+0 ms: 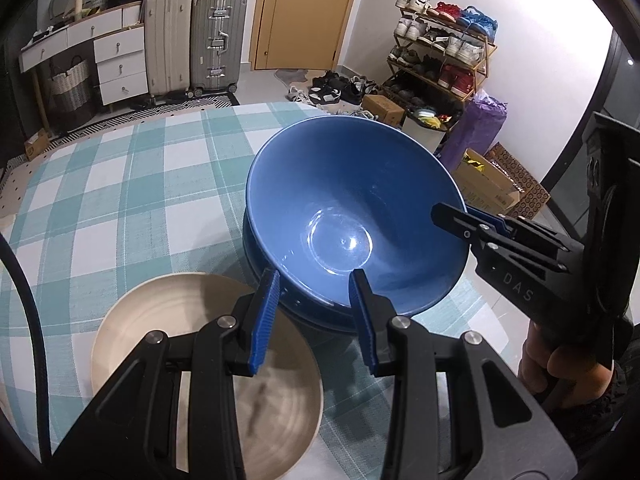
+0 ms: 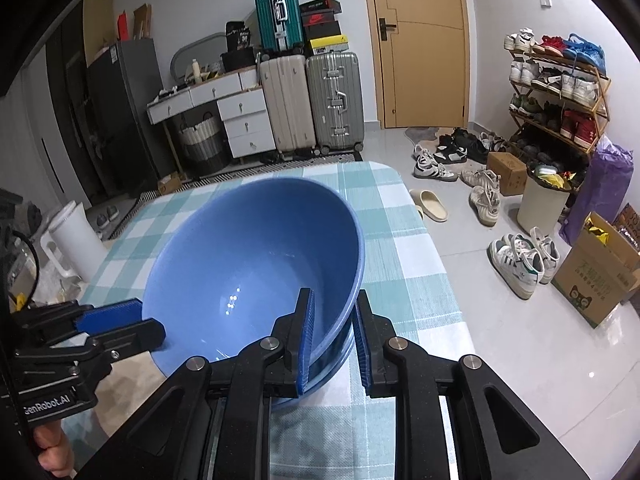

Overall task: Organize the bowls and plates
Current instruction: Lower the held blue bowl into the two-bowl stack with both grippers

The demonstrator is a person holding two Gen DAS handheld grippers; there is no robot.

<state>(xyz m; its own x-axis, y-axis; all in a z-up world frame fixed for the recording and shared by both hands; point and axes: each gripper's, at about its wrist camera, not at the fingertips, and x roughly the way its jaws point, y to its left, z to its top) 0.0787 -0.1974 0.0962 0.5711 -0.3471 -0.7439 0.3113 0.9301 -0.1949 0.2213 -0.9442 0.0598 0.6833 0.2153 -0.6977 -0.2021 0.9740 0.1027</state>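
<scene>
Resting on a table (image 1: 120,184) covered in a teal and white checked cloth, a large blue bowl (image 1: 352,216) sits tilted inside a second blue bowl (image 1: 304,312) beneath it, the two nested near the table's right side in the left wrist view. Two handheld grippers grasp the upper bowl from opposite sides. In its own camera the left gripper (image 1: 314,292) has its blue-padded fingers straddling the near rim, one outside the wall and one inside, though whether the pads actually press on it cannot be told. From its own camera the right gripper (image 2: 332,320) has its fingers close together, clamped on the bowl's thin rim (one pad inside, one outside). A beige plate (image 1: 208,380) lies on the cloth beside the bowls, directly under the left gripper's frame. Suitcases (image 2: 312,104) and a shoe rack (image 2: 556,96) stand against the far wall.
</scene>
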